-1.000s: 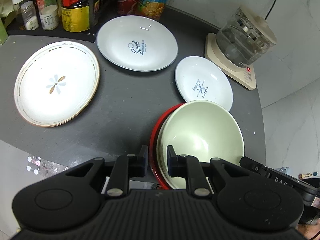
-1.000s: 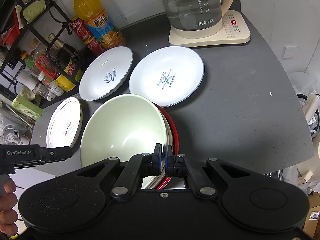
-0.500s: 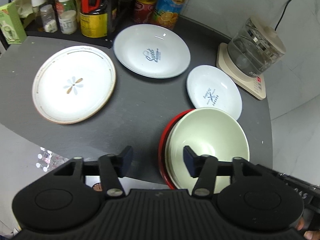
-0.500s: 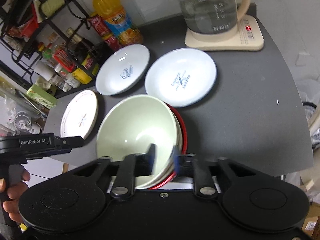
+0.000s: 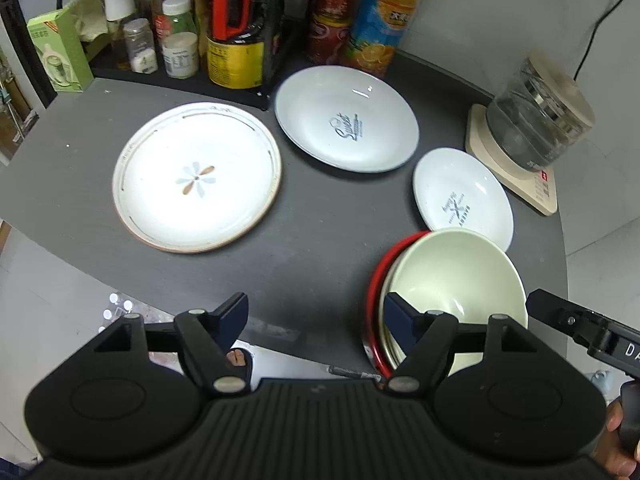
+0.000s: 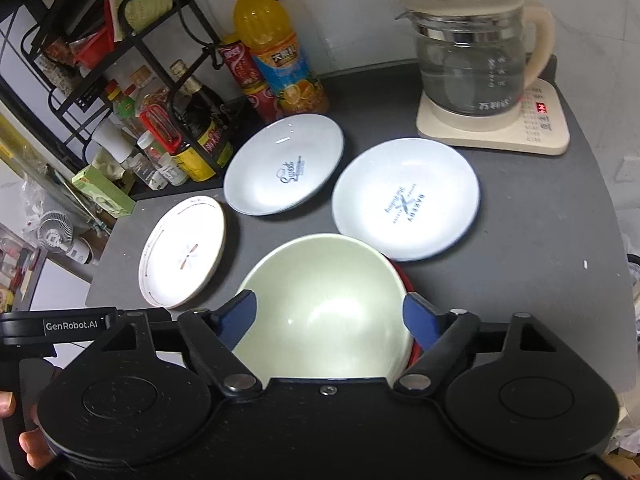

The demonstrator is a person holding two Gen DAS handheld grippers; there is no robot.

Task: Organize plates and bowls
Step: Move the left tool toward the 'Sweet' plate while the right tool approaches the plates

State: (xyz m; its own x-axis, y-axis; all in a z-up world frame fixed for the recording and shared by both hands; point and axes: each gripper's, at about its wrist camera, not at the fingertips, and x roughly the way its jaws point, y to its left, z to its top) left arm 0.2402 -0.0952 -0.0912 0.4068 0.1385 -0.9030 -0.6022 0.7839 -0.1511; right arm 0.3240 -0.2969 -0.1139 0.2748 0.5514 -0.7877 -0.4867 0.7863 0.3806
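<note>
A pale green bowl (image 5: 452,280) (image 6: 324,296) sits nested on top of a red bowl (image 5: 374,280) (image 6: 405,280) at the near edge of the dark grey table (image 5: 320,236). My left gripper (image 5: 314,312) is open, above the table edge just left of the stack, holding nothing. My right gripper (image 6: 329,306) is open too, its fingers apart above the green bowl's near rim, not touching it. Farther back lie a flower-patterned plate (image 5: 196,176) (image 6: 184,252), a "Sweet" plate (image 5: 346,120) (image 6: 284,168) and a "Bakery" plate (image 5: 460,196) (image 6: 406,196).
A glass kettle (image 5: 536,128) (image 6: 472,60) on a cream base stands at the back right. An orange juice bottle (image 6: 272,48), cans and a black rack of sauce bottles (image 6: 192,120) line the back left. The table ends just below the bowls.
Both grippers have opened wide and drawn up and back from the bowl stack. The right one was shut at the green bowl's rim a second ago.
</note>
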